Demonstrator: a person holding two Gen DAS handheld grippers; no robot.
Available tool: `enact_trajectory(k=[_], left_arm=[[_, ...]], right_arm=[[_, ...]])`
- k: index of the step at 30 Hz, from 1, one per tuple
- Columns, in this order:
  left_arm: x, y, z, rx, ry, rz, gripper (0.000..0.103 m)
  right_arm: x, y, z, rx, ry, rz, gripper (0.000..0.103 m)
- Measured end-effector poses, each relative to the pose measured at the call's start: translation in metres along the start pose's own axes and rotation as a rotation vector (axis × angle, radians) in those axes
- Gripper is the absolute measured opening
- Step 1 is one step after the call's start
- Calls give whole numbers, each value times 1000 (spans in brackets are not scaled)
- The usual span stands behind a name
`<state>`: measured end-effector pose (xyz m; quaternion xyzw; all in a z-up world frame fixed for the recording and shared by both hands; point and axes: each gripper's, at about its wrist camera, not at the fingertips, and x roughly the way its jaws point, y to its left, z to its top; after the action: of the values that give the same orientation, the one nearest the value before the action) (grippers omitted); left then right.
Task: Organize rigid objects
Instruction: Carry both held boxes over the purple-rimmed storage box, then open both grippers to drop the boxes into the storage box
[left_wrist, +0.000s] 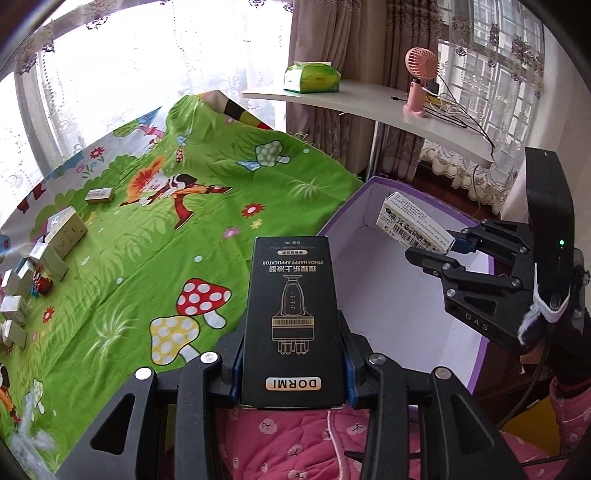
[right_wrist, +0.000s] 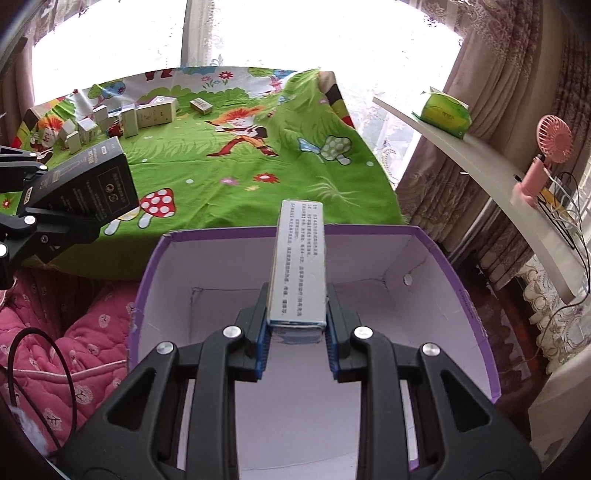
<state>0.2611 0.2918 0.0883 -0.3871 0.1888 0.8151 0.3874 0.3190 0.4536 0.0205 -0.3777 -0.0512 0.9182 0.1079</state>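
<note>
My left gripper (left_wrist: 293, 373) is shut on a tall black box (left_wrist: 291, 317) printed DORMI, held over the seam between the green cartoon cloth and the purple-rimmed cardboard box (left_wrist: 406, 295). My right gripper (right_wrist: 297, 332) is shut on a narrow grey-and-white carton (right_wrist: 299, 262), hanging above the open purple-rimmed box (right_wrist: 369, 295), whose white inside shows nothing lying in it. In the left wrist view the right gripper (left_wrist: 439, 251) shows at the right with its carton (left_wrist: 410, 225). In the right wrist view the left gripper (right_wrist: 33, 206) and the black box (right_wrist: 88, 184) appear at the left.
Several small white and beige boxes (right_wrist: 122, 118) stand at the far left of the green cloth (right_wrist: 229, 162), one (left_wrist: 99, 195) lying apart. A curved white shelf (left_wrist: 369, 107) carries a green tissue pack (left_wrist: 312, 77), a pink fan (left_wrist: 419, 81) and cables. A pink quilt (right_wrist: 62, 332) lies below.
</note>
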Motion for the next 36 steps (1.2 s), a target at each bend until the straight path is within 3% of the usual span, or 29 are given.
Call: enact_trajectory(k=[7, 14, 18, 19, 21, 22, 25, 29, 32, 36], left_arm=[[20, -54, 22, 103, 12, -103, 40], [37, -82, 19, 146, 35, -153, 40], [41, -80, 15, 110, 9, -278, 44], [42, -75, 14, 84, 18, -333, 54], [41, -59, 11, 11, 13, -381, 69], [38, -45, 9, -31, -7, -376, 73], [27, 16, 1, -175, -68, -286, 79], [11, 119, -27, -382, -117, 14, 81], [-1, 196, -62, -542, -118, 216, 82], [-9, 293, -104, -696, -99, 430, 82]], right_arm=[[-18, -58, -16, 69, 27, -141, 29], [-18, -64, -19, 51, 51, -180, 29], [-11, -66, -16, 41, 70, -207, 29], [-9, -67, -15, 42, 80, -224, 31], [-2, -66, -10, 40, 113, -271, 56], [-1, -63, -7, 37, 112, -292, 62], [-3, -41, 8, -6, 71, -260, 67], [4, 16, 32, -122, 31, -175, 75], [11, 70, 50, -202, 14, -51, 76], [22, 146, 75, -280, -22, 136, 79]])
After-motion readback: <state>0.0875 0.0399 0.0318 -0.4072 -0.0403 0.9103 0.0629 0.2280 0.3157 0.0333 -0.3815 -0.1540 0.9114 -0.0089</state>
